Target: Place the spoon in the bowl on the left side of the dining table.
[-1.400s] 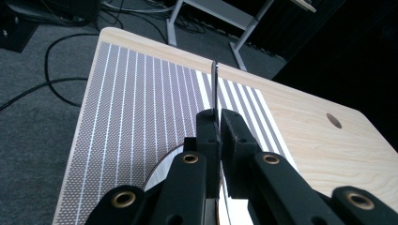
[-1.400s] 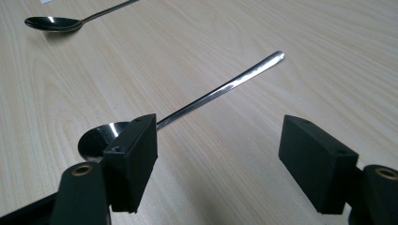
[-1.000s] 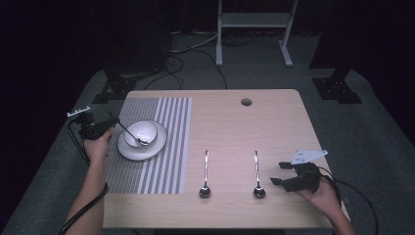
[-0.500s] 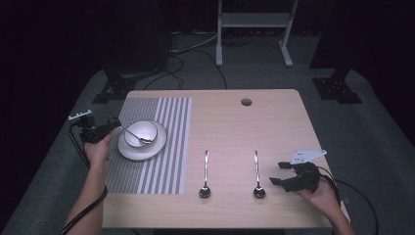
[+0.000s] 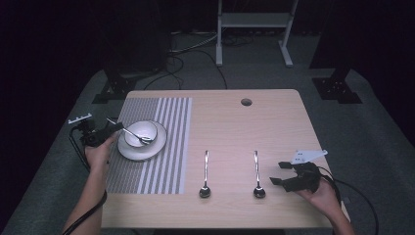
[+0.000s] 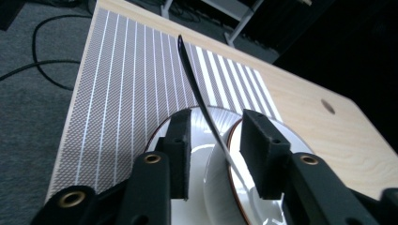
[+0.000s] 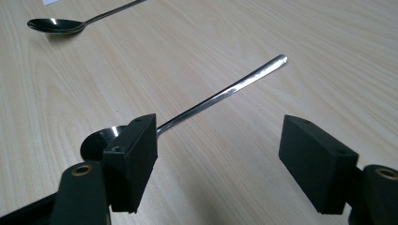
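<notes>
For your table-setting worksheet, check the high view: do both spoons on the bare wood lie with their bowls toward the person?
Yes: the left spoon and the right spoon both have bowls at the near end, handles pointing away.

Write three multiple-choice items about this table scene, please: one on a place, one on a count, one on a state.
1. Where does the spoon near the left gripper rest?
A. in the bowl on the plate
B. on the bare wood
C. on the floor

2. How many spoons lie flat on the bare wood of the table?
A. one
B. two
C. four

3. How do the jaws of the right gripper stand?
A. closed on a spoon
B. closed on the mat
C. open, holding nothing

Key:
1. A: its head sits in the bowl on the plate, and its handle leans out over the rim, between the left jaws, which have just been opening.
2. B: the middle spoon and the right spoon lie side by side.
3. C: the right gripper view shows a wide gap, with the right spoon lying beyond on the wood.
</notes>
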Available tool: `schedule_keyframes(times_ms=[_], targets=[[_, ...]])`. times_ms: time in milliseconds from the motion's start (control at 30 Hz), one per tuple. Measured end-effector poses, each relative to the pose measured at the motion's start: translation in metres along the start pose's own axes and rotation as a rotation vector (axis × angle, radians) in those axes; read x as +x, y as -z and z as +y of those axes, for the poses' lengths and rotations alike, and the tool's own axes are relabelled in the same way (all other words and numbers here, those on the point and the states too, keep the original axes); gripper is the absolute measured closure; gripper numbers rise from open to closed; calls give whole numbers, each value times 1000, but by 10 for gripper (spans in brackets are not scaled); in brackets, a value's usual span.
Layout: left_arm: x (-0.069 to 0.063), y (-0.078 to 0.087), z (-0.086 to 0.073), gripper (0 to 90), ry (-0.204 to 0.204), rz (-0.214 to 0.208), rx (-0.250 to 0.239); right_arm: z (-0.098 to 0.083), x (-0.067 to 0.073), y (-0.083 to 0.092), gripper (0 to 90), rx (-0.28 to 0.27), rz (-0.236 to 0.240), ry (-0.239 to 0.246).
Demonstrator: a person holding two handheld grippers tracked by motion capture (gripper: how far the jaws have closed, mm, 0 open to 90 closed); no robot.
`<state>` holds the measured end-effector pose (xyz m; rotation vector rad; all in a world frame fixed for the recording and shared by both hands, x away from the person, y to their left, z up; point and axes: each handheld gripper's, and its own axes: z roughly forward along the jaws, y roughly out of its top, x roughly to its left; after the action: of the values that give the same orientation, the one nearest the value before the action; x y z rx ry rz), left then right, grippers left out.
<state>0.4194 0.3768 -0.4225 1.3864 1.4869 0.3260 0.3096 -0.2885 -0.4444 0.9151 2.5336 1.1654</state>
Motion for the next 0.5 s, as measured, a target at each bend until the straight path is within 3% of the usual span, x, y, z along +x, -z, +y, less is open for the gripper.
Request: schedule_keyframes(times_ms=[500], targets=[[-8,27,-20,498,-108,40,47,1,0,0,260,-4,-13,-4]])
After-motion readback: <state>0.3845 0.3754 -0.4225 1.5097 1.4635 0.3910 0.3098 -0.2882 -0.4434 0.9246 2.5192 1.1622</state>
